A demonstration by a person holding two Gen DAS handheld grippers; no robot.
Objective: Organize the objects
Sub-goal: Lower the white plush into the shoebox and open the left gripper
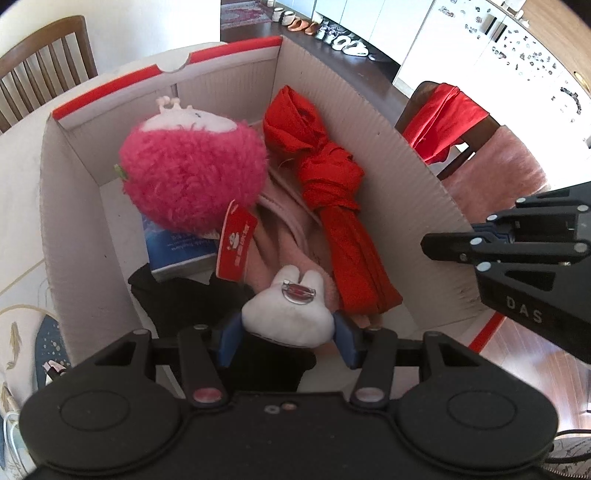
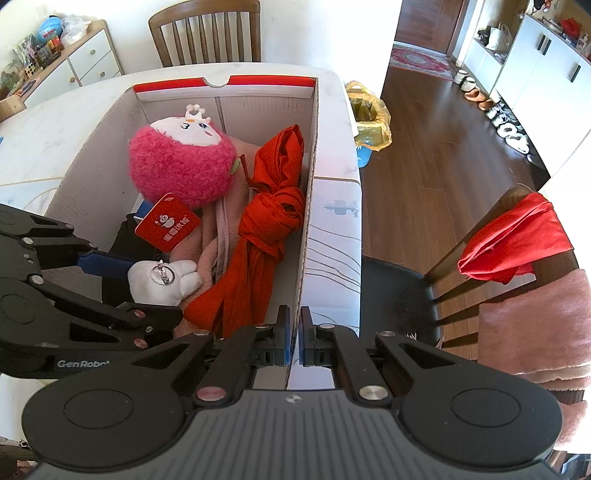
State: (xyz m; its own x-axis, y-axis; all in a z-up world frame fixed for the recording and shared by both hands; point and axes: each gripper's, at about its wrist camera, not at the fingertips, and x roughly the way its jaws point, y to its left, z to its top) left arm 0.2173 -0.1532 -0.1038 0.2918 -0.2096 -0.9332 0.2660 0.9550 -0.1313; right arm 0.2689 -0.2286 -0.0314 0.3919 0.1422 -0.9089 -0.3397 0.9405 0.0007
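Note:
A white cardboard box [image 1: 369, 122] with a red rim stands open on the table. My left gripper [image 1: 288, 326] hangs over its near end, shut on a small white plush toy [image 1: 275, 312] with a metal pin. Inside lie a fuzzy pink plush [image 1: 192, 173] with a red tag [image 1: 236, 240], a knotted red cloth [image 1: 332, 192], pink fabric [image 1: 284, 236], a blue and white packet [image 1: 177, 254] and something black [image 1: 177, 295]. My right gripper [image 2: 294, 326] is shut on the box's right wall [image 2: 308, 221], seen also as right gripper [image 1: 430, 245]. The left gripper [image 2: 122, 280] shows with the white plush [image 2: 147, 282].
The box sits on a pale marble table [image 2: 336, 206]. A wooden chair [image 2: 207, 33] stands behind it. To the right, another chair [image 2: 509, 229] carries a red cloth [image 2: 517, 240] and a pink cover. A yellow bag [image 2: 369, 114] stands on the wooden floor.

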